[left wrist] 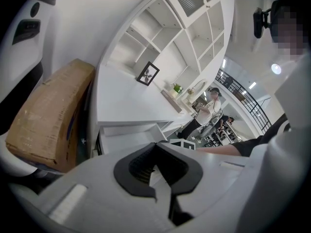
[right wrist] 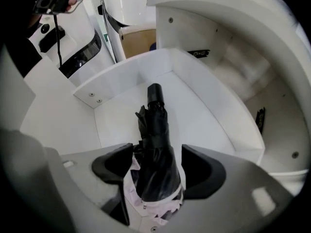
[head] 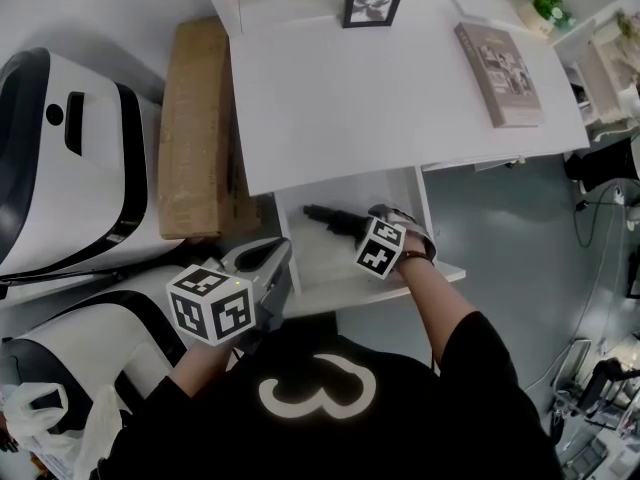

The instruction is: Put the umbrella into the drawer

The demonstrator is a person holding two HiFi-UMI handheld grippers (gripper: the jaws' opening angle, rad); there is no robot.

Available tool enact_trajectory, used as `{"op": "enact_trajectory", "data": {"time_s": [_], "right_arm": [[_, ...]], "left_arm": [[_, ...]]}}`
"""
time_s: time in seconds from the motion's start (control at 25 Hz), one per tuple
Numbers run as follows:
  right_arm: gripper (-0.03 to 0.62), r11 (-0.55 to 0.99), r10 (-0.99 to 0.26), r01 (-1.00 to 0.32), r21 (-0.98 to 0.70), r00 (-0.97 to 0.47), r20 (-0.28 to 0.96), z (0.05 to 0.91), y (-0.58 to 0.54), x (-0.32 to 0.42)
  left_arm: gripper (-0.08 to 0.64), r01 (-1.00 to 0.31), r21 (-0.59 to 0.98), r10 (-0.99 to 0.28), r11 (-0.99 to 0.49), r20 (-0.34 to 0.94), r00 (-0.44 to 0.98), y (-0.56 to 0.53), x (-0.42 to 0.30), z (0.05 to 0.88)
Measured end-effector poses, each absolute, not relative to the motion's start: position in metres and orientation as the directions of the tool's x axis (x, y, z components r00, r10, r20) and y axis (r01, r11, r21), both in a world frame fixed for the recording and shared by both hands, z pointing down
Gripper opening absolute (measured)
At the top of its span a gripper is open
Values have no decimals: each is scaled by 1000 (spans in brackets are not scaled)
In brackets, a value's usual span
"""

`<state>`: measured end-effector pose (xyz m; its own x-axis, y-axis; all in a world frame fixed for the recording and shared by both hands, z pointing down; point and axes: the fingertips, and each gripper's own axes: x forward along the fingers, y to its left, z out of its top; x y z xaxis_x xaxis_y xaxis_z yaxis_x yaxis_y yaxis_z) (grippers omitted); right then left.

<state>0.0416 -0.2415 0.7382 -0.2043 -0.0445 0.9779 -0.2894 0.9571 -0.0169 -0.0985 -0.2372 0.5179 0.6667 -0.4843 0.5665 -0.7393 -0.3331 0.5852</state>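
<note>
— Jaws first: how does the right gripper [right wrist: 156,168] stand?
— Spread wide, pointing down into the open drawer [right wrist: 209,115]. The folded black umbrella [right wrist: 156,144] lies between the jaws on the drawer floor. The right pad is clear of it; the left may just brush the fabric.
— The left gripper [left wrist: 156,174]?
— Its jaws meet at the tips, with nothing between them. Ahead of them is the white desk [left wrist: 126,98], with a cardboard box [left wrist: 48,115] to their left.
— From the head?
— The umbrella is inside the drawer, beneath the right jaws.

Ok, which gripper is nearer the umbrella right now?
Right. The right gripper straddles the umbrella inside the drawer, jaws open around it. The left gripper hangs outside the drawer's left front corner, jaws shut, clear of the umbrella.
</note>
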Motion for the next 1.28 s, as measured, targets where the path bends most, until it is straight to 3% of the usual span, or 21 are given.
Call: {"op": "enact_trajectory", "data": {"time_s": [0.28,0.48,0.68,0.92,1.28], "right_arm": [[305,937,-186,-343,57,-354,917,649,-240,36],[285,865,-326,-502,7,-551,768,559,-231,32],[130,812,-465,-578,-80,-724,510,467,-201,34],[3,804,-518,-586,-99,-772,369,402,-144,45],[3,768,-561,-614,-184,-783,268,367,-91,57]], "left_arm": [[9,-732,574,-510,-367,534,674,-222,-84,495],[9,-726,561,-526,-397,510,681,-199,-72,475],[9,-716,544,-550,-438,468,692,-176,-57,448],[9,-696,499,-569,-516,408,714,-144,-40,405],[9,-653,435,-573,-620,317,756,-100,-23,359]]}}
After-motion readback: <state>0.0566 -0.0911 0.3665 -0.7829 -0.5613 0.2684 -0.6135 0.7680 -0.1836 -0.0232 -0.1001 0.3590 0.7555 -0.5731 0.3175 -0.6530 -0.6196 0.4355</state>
